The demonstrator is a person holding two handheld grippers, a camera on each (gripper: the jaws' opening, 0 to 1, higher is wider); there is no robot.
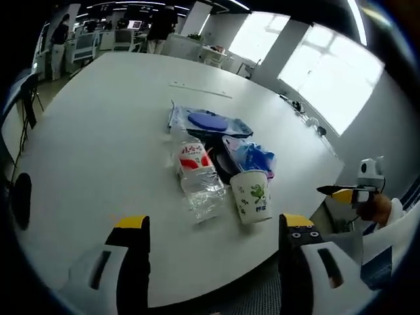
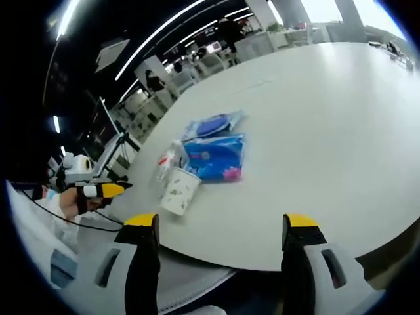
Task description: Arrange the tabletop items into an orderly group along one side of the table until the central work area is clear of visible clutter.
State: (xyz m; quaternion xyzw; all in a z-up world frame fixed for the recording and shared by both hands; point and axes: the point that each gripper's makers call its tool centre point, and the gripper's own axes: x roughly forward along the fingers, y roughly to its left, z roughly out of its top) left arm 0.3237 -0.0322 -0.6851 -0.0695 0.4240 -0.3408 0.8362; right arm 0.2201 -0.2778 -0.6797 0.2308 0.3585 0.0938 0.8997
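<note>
**Cluster parked near the edge — both grippers empty**

Biggest first: the white table (image 1: 98, 131) runs wide and bare across the left gripper view, and its top right half in the right gripper view looks bare too. The items sit bunched together at centre frame, close to the near edge. The blue patterned packet (image 2: 214, 157) lies flat mid-frame in the right gripper view, with the packet holding a blue disc (image 1: 209, 122) touching it above. Below that lies the clear plastic bottle (image 1: 197, 174) with its red label, on its side. Smallest — the paper cup (image 1: 252, 195), upright, beside the bottle.

My left gripper (image 1: 213, 226) hangs wide open with nothing in it; my right gripper (image 2: 220, 226) is the same, jaws well apart.

The risk, as I judge it: the cup stands near the edge, so a careless nudge could tip it off. The bottle could roll if bumped.
</note>
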